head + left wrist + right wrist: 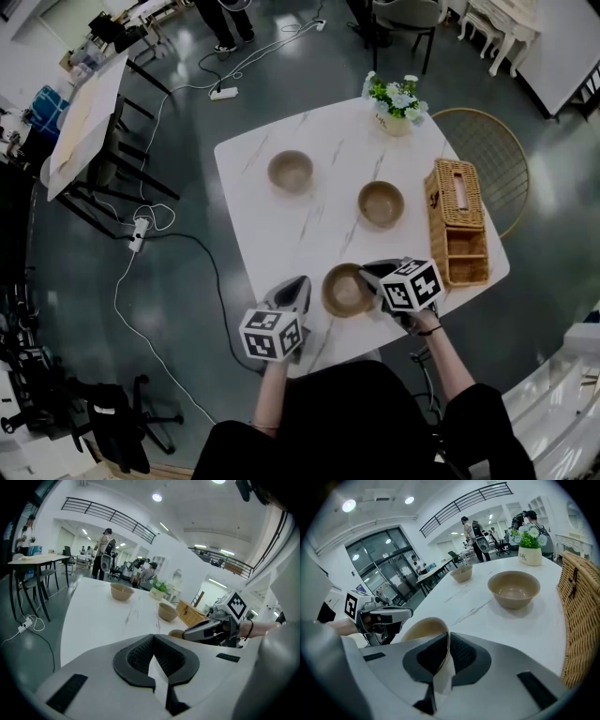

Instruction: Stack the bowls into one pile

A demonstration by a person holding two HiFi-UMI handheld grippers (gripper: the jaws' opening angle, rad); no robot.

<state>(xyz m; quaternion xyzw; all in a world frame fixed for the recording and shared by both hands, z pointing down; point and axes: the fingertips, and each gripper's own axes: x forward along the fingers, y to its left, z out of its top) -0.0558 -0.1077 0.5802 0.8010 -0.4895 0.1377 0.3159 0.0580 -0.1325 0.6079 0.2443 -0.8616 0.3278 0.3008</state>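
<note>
Three tan bowls stand on the white marble table. The near bowl is at the front edge, and my right gripper is shut on its right rim, one pad inside and one outside. The middle bowl sits farther back on the right, and the far bowl back left. My left gripper hovers just left of the near bowl, its jaws together with nothing between them.
A wicker basket lies along the table's right edge, close to my right gripper. A flower pot stands at the far corner. A round chair is behind the basket. Cables run over the floor at the left.
</note>
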